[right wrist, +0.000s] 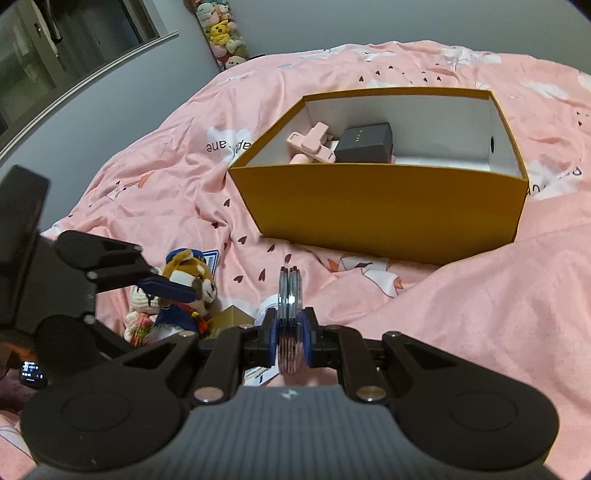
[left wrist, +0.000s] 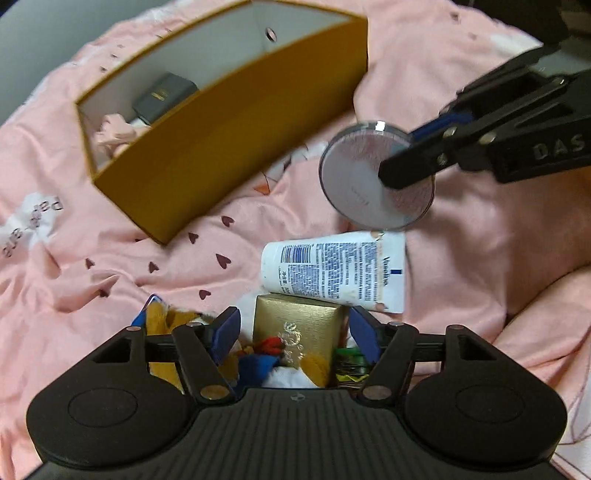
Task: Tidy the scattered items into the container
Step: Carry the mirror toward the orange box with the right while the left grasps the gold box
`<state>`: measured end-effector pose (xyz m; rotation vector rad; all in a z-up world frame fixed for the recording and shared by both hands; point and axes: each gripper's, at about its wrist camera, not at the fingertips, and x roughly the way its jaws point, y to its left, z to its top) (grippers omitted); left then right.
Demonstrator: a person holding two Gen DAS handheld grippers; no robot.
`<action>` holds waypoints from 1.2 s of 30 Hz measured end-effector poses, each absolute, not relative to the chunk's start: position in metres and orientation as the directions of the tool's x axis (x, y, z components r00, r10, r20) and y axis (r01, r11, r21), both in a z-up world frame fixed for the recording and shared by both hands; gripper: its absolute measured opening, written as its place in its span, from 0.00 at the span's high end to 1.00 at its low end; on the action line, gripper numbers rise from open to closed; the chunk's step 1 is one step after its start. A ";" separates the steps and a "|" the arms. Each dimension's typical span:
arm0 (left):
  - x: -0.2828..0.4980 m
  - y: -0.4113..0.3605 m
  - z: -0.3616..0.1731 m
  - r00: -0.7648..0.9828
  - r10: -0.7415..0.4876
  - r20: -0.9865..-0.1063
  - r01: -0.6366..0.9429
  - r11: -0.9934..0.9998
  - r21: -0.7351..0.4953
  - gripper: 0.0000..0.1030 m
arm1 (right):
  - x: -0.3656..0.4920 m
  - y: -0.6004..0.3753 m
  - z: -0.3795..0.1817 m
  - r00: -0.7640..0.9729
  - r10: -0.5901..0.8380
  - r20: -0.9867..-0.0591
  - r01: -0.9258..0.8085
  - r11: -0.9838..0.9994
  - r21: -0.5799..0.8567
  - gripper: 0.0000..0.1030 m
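Observation:
My left gripper stands open, pointing down over a gold box that lies between its blue pads on a plush toy. Just beyond lies a white lotion tube. My right gripper is shut on a round clear-rimmed compact, seen edge-on and held off the bedding. In the left wrist view the compact hangs right of the yellow container. The container holds a dark box and a pink clip-like item.
Everything lies on rumpled pink bedding. A brown plush bear in blue and a pink crocheted toy sit under the left gripper's finger. A grey wall and a row of plush toys stand behind the bed.

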<state>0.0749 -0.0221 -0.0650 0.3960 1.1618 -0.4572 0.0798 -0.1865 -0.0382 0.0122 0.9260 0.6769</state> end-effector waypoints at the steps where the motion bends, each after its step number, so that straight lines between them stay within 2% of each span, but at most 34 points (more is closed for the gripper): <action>1: 0.079 -0.023 -0.069 0.304 -0.139 -0.943 0.548 0.835 0.054 0.22 | 0.082 -0.188 -0.040 0.411 0.544 -0.732 -0.526 0.797 0.297 0.85; 9: 0.101 -0.025 -0.099 0.173 -0.138 -0.975 0.563 0.826 -0.017 0.22 | 0.093 -0.191 -0.058 0.394 0.533 -0.749 -0.514 0.803 0.302 0.85; 12: 0.100 -0.028 -0.107 0.163 -0.118 -0.980 0.571 0.821 -0.003 0.22 | 0.096 -0.193 -0.064 0.386 0.534 -0.752 -0.507 0.804 0.311 0.85; 14: 0.097 -0.029 -0.111 0.168 -0.100 -0.981 0.566 0.824 0.013 0.27 | 0.098 -0.194 -0.067 0.380 0.537 -0.753 -0.501 0.804 0.321 0.85; 17: 0.090 -0.028 -0.110 0.191 -0.094 -0.977 0.555 0.831 0.029 0.28 | 0.100 -0.194 -0.070 0.377 0.536 -0.756 -0.498 0.805 0.323 0.85; 23: 0.076 -0.011 -0.096 0.238 -0.121 -0.964 0.469 0.883 0.005 0.29 | 0.100 -0.191 -0.070 0.383 0.527 -0.759 -0.501 0.809 0.309 0.85; 30: 0.063 0.012 -0.066 0.314 -0.224 -0.923 0.354 0.929 -0.105 0.30 | 0.093 -0.187 -0.064 0.410 0.519 -0.750 -0.532 0.804 0.265 0.85; 36: 0.074 0.008 -0.033 0.385 -0.266 -0.884 0.328 0.934 -0.138 0.30 | 0.087 -0.182 -0.056 0.430 0.506 -0.748 -0.561 0.799 0.217 0.86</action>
